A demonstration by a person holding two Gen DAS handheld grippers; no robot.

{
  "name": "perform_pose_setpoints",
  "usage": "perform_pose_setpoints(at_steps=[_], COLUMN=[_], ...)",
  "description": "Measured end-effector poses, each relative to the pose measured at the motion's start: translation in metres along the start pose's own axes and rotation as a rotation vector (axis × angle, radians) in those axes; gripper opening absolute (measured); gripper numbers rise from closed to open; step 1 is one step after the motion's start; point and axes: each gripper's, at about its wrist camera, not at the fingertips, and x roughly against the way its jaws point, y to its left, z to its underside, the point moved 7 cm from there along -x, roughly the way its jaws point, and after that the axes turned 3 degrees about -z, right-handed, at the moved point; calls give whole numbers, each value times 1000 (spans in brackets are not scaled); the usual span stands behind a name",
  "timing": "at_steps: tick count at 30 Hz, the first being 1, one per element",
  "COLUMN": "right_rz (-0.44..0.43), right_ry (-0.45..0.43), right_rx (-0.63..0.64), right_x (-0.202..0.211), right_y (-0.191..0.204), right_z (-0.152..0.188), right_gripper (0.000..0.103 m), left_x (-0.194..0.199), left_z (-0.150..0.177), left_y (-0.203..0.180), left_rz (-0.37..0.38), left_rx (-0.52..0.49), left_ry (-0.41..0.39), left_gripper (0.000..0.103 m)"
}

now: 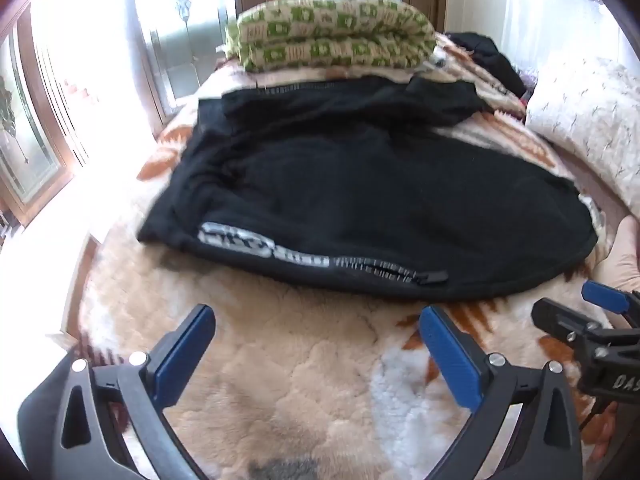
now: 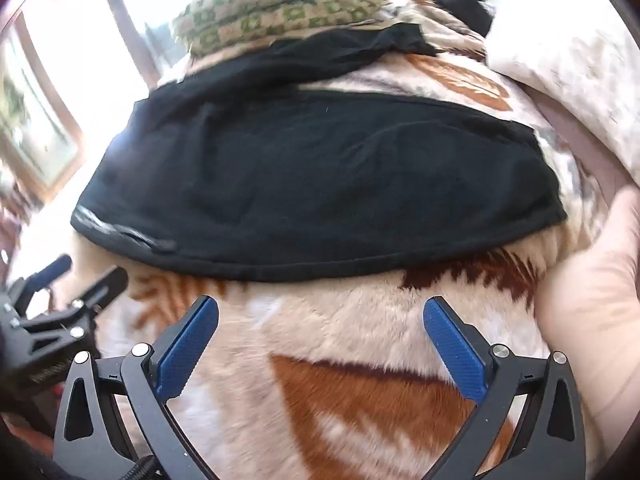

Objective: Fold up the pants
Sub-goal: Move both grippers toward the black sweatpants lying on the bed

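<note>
- Left wrist view: one pair of black pants (image 1: pixel 360 200) lies spread on a fuzzy cream-and-rust blanket (image 1: pixel 288 380), its near hem just ahead of the fingertips.
- One zipper with a dark pull sits on the near edge of the pants, beside a white-printed strip; the print is too blurred to read.
- The left gripper (image 1: pixel 316 316) has two blue-padded fingers spread wide, nothing between them, over bare blanket.
- The right gripper (image 1: pixel 580 316) pokes in at the right edge; one blue pad and one black finger show, apart.
- One folded green-and-cream quilt (image 1: pixel 332 36) is stacked beyond the pants. One more dark garment (image 1: pixel 488 60) lies to the far right, and one pale pillow (image 1: pixel 580 128) sits at the right.
- Bright windows (image 1: pixel 80 80) wash out the left side.
- Right wrist view: the same pants (image 2: pixel 312 184) fill the middle, hem close ahead of the right gripper (image 2: pixel 320 308), whose two blue pads stand wide with only blanket (image 2: pixel 340 400) between.
- One bare hand (image 2: pixel 592 304) rests at the right edge, near the pants' right corner.
- The left gripper (image 2: pixel 88 276) shows at the left edge, fingers apart.
- The quilt (image 2: pixel 280 4) lies beyond the pants.
</note>
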Motion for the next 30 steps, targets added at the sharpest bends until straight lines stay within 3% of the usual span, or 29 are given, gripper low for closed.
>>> perform_pose_setpoints(at_steps=[8, 17, 23, 30], right_rz=[-47, 12, -11, -10], right_ry=[-173, -300, -298, -273], right_rx=[-9, 64, 92, 29], right_x=[64, 104, 105, 100], right_y=[11, 13, 17, 7], right_z=[-35, -59, -57, -57], right_gripper=[103, 103, 103, 103], left_x=[50, 82, 85, 81], left_z=[-35, -53, -56, -56], left_y=[12, 14, 8, 7], left_rz=[13, -1, -2, -2], left_rx=[38, 46, 30, 44], left_ry=[-85, -143, -157, -145], left_gripper=[103, 103, 103, 103])
